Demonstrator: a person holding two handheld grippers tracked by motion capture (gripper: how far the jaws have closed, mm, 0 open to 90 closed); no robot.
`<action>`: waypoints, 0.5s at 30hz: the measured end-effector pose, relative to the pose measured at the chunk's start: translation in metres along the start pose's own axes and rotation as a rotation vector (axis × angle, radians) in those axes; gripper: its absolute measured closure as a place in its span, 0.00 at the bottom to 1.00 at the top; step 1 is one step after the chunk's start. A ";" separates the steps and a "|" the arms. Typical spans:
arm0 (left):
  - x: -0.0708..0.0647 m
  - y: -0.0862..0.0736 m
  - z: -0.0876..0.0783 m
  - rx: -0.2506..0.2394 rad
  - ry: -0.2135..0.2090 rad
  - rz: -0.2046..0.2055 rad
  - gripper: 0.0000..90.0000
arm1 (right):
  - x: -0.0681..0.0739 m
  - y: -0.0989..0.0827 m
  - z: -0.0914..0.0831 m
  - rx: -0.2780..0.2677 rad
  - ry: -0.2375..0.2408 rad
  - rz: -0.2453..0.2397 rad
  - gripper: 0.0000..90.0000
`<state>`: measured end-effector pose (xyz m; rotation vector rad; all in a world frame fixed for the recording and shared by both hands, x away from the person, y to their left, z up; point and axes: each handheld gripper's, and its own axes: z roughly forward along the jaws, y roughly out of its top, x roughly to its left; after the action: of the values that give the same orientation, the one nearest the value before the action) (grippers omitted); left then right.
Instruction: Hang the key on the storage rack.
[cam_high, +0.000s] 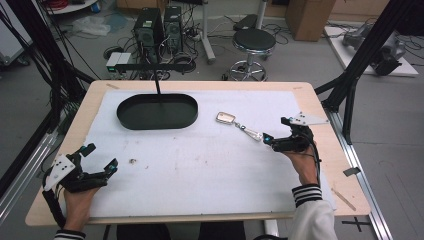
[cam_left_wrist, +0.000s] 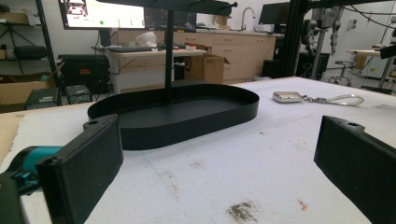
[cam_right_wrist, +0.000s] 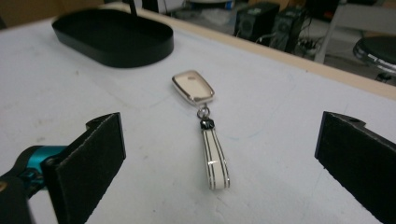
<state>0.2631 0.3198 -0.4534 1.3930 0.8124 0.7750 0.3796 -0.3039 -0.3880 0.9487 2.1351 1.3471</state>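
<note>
A pale key fob (cam_high: 226, 118) with a white looped strap (cam_high: 250, 132) lies flat on the white mat, right of centre. My right gripper (cam_high: 275, 129) stands open just right of the strap's end, not touching it. In the right gripper view the key fob (cam_right_wrist: 193, 86) and strap (cam_right_wrist: 215, 158) lie between and ahead of the spread jaws of my right gripper (cam_right_wrist: 228, 142). My left gripper (cam_high: 101, 156) rests open at the mat's near left with nothing in it. Its own view shows my left gripper (cam_left_wrist: 219, 163) facing the black oval tray (cam_left_wrist: 187, 112) and the distant key fob (cam_left_wrist: 287, 96).
The black oval tray (cam_high: 157, 111) sits at the back left with an upright post rising from it. A small dark smudge (cam_high: 132, 161) marks the mat near my left gripper. Black frame struts (cam_high: 350, 75) flank the table's right side. A stool (cam_high: 254, 40) stands beyond.
</note>
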 end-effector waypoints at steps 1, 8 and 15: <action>0.000 0.000 0.000 0.001 0.000 0.001 0.02 | 0.000 0.000 0.000 0.000 0.000 0.000 0.01; 0.000 0.000 0.000 0.002 0.002 0.000 0.02 | -0.005 0.015 0.023 0.151 0.045 -0.066 0.01; 0.000 0.000 0.000 0.002 0.000 -0.001 0.02 | -0.009 0.022 0.041 0.296 0.061 -0.097 0.06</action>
<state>0.2633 0.3197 -0.4533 1.3946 0.8138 0.7739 0.4201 -0.2799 -0.3851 0.9082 2.4403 1.0439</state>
